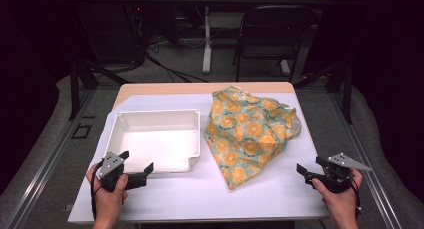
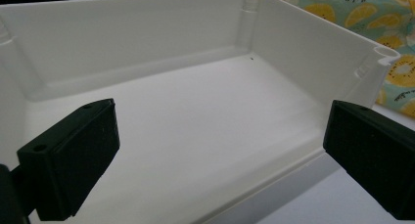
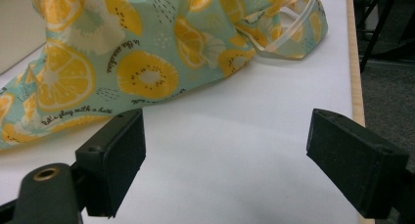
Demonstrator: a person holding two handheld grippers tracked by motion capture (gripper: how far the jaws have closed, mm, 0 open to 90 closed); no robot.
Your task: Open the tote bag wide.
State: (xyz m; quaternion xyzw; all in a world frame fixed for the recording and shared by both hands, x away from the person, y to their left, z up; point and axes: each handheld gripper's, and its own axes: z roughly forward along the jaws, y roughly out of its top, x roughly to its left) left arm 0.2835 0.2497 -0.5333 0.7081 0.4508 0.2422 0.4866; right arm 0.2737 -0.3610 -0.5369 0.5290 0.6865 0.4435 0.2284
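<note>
Jaws wide and empty on both your grippers, left gripper (image 1: 136, 165) at the white tray's (image 1: 155, 120) near rim, right gripper (image 1: 308, 168) near the lemon-print cloth (image 1: 247, 131) lying beside that tray.

White table (image 1: 280, 189), white tray (image 1: 120, 123) left, lemon-print cloth (image 1: 247, 131) right

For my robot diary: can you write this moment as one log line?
left tool: open, by white bin | right tool: open, empty | lemon-print cloth: crumpled on table, untouched
</note>
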